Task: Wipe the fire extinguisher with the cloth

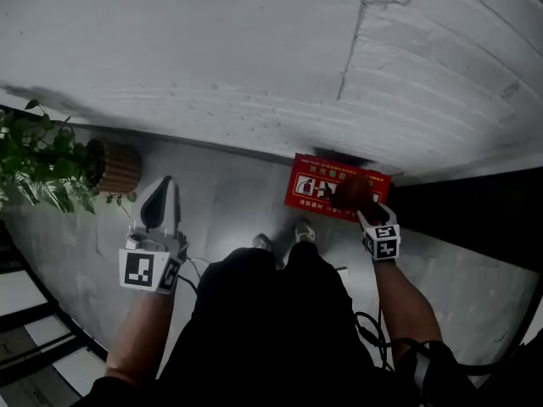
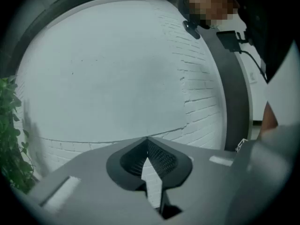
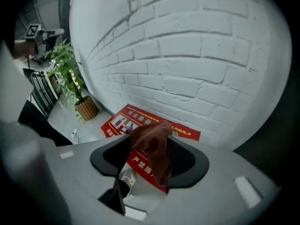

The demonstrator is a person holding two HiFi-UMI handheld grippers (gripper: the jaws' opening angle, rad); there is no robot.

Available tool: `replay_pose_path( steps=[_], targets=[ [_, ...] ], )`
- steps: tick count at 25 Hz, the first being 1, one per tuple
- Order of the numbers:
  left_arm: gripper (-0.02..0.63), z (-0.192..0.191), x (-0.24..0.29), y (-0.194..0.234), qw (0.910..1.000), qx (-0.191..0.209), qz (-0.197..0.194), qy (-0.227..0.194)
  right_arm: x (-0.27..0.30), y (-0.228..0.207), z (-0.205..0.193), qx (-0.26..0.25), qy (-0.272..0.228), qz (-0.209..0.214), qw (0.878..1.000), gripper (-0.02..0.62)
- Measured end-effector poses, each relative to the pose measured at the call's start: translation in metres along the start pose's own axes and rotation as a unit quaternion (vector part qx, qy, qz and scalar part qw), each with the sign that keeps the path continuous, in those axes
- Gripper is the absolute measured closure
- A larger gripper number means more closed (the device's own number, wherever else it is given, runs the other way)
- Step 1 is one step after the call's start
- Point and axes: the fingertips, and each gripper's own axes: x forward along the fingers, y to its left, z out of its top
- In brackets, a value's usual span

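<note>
Right hand-held gripper (image 3: 151,136) seemingly clamps cloth (image 3: 158,156) above red box (image 3: 123,122); left hand-held gripper (image 2: 147,140) closed

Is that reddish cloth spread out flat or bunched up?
Bunched up: the cloth hangs crumpled between the jaws of the right gripper, not spread.

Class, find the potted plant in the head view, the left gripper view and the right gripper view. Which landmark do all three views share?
Head view: the potted plant is at the left edge, at the foot of the wall.
Left gripper view: only its leaves show, at the left edge.
Right gripper view: it stands at left, above the middle.
Shared landmark: the white brick wall.
</note>
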Motion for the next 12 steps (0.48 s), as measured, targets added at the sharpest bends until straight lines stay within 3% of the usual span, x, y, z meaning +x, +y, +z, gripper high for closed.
replay_pose_path(
  steps=[3, 8, 10, 12],
  targets=[
    [0.606, -0.003, 0.007, 0.002, 0.9999, 0.008, -0.005, 0.007, 0.035, -0.022, -0.003, -0.012, 0.036, -0.018, 0.999, 0.347],
    [0.606, -0.034, -0.012, 0.036, 0.9960, 0.010, 0.054, 0.071, 0.079, -0.036, -0.015, -0.042, 0.114, 0.000, 0.993, 0.349],
    [0.606, -0.038, -0.022, 0.047, 0.9940, 0.005, 0.076, 0.079, 0.092, -0.026, -0.015, -0.070, 0.144, 0.027, 0.987, 0.375],
    [0.606, -0.042, -0.031, 0.058, 0.9917, -0.004, 0.101, 0.080, 0.104, -0.016, -0.006, -0.107, 0.153, 0.049, 0.981, 0.455]
  ],
)
